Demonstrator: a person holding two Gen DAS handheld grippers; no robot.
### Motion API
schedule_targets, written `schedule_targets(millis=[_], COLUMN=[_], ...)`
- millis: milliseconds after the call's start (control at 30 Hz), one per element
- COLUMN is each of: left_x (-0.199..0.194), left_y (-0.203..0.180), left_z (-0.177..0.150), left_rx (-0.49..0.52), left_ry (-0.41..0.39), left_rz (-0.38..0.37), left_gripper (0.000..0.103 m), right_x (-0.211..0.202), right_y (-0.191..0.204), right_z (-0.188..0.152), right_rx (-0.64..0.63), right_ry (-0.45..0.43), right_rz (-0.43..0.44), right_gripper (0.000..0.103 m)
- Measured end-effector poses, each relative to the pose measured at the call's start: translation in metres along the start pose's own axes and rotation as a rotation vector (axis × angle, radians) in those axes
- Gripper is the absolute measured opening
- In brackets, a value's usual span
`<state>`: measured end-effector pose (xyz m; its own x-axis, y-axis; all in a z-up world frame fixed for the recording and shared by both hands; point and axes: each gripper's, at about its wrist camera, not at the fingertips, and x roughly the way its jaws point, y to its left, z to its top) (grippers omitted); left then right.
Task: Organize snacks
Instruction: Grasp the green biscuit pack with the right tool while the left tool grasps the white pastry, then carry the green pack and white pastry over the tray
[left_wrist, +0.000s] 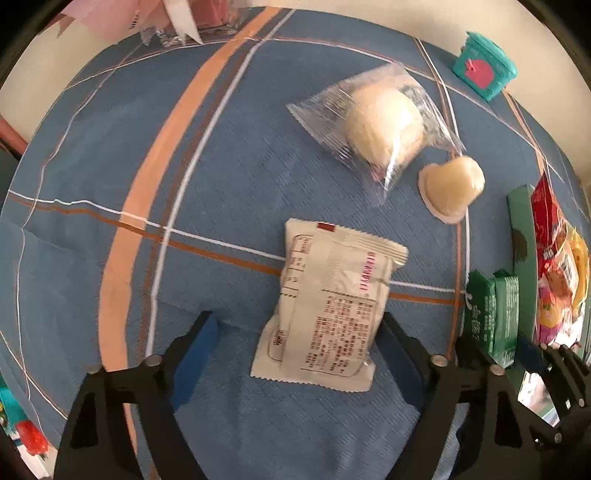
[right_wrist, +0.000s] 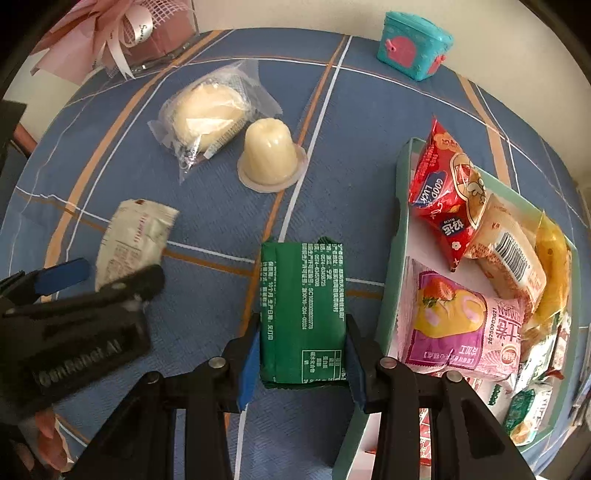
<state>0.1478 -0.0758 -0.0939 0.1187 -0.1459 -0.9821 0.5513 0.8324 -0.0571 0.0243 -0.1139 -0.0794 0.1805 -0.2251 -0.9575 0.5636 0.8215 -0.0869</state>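
Right gripper (right_wrist: 301, 363) clamps the green snack packet (right_wrist: 301, 314) just beside the teal tray (right_wrist: 388, 325); left gripper (left_wrist: 295, 343) straddles the cream sachet (left_wrist: 325, 314) on the tablecloth (left_wrist: 110, 166), right pad touching, left apart; centre it, then squeeze gently.

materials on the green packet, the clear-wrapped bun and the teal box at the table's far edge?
Green packet: likely matte plastic film; crimped ends, printed text, soft creases.
Clear-wrapped bun: thin glossy transparent film; the pale bun shows through, glare and wrinkles on the wrap.
Teal box: looks like rigid moulded plastic, smooth with a slight sheen; hard edges, pink clasp-like parts. Exact plastic can't be told.
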Motion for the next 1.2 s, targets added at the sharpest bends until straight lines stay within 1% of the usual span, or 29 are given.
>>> schedule_targets(millis=[33, 67, 100, 133, 233, 333, 600, 833, 900, 933, 1033, 1200], left_x=[-0.001, -0.003, -0.004, -0.005, -0.006, -0.007, -0.012, -0.018, -0.027, -0.03, -0.044, -0.066], left_y=[0.001, 0.002, 0.003, 0.005, 0.008, 0.012, 0.038, 0.046, 0.059, 0.062, 0.064, 0.071], left_z=[0.001, 0.001, 0.002, 0.002, 0.002, 0.003, -0.001, -0.006, -0.005, -0.005, -0.006, -0.008], left_rx=[-0.01, -0.024, -0.037, -0.044, -0.08, -0.099, -0.15, -0.174, -0.179, -0.183, -0.181, -0.191], left_ry=[-0.006, -0.012, -0.016, -0.018, -0.027, -0.031, -0.035, -0.049, -0.052, -0.057, -0.093, -0.144], left_rz=[0.002, 0.005, 0.006, 0.006, -0.03, -0.049, -0.107, -0.127, -0.138, -0.14, -0.107, -0.094], left_gripper=[0.074, 0.071, 0.065, 0.061, 0.059, 0.058, 0.056, 0.056, 0.056, 0.056, 0.056, 0.056], right_x=[0.0, 0.001, 0.001, 0.001, 0.004, 0.01, 0.001, -0.008, -0.016, -0.02, -0.032, -0.058], right_y=[0.0, 0.0, 0.0, -0.001, -0.004, -0.012, -0.011, -0.017, -0.021, -0.023, -0.028, -0.038], right_z=[-0.001, -0.002, -0.002, -0.003, -0.005, -0.002, -0.005, -0.011, -0.012, -0.012, -0.011, -0.011], right_rx=[0.0, 0.002, 0.008, 0.014, 0.026, 0.039, 0.08, 0.123, 0.137, 0.144, 0.152, 0.163], right_ry=[0.001, 0.002, 0.0, -0.001, -0.006, -0.011, -0.024, -0.036, -0.05, -0.057, -0.085, -0.139], right_rz=[0.0, -0.001, 0.0, 0.0, -0.001, 0.005, 0.015, 0.088, 0.117, 0.13, 0.162, 0.193], right_gripper=[0.043, 0.043, 0.043, 0.043, 0.043, 0.042, 0.042, 0.042, 0.042, 0.042, 0.042, 0.042])
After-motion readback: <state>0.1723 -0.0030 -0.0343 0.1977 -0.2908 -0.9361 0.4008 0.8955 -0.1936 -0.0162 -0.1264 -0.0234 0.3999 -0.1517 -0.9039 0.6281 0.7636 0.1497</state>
